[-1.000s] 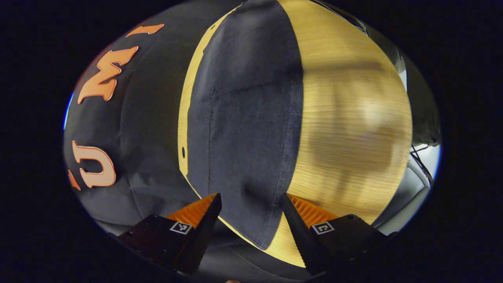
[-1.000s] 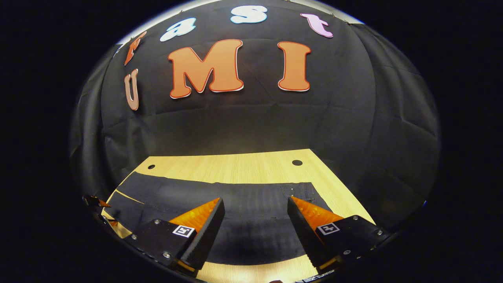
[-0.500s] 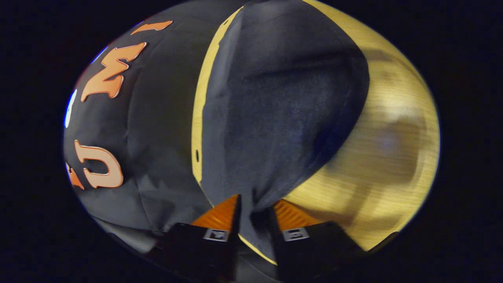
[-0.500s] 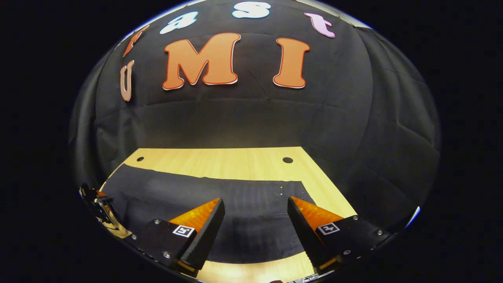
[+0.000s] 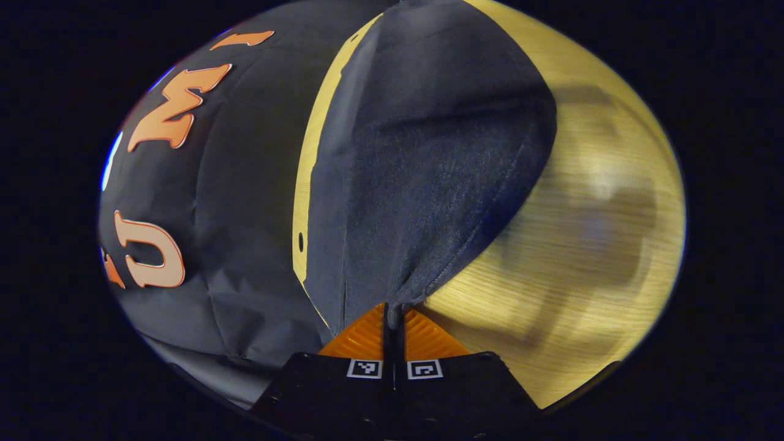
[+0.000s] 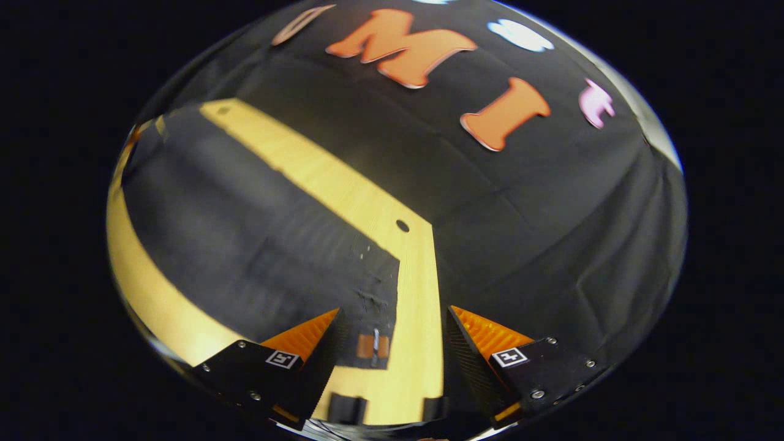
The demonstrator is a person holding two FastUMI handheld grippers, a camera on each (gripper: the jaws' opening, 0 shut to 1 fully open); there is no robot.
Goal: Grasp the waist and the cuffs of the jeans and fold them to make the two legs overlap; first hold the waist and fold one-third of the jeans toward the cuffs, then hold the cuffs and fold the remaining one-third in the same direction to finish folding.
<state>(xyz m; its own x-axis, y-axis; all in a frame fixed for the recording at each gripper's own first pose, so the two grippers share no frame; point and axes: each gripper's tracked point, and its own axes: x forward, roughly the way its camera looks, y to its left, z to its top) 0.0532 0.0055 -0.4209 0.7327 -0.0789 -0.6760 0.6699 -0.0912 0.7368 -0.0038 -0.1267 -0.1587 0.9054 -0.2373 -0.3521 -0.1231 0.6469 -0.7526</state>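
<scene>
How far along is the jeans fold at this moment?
Early. The left gripper is shut on one end of the jeans, the cloth bunching up from the table. The right gripper is open at the waist end, over the waistband patch, gripping nothing. No fold looks made; overlapping the legs and both thirds remain.

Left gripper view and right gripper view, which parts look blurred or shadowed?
Left gripper view: the light wooden table is smeared, with soft shadows, while the dark denim jeans by the left gripper are sharp. Right gripper view: jeans slightly blurred; right gripper crisp.
</scene>
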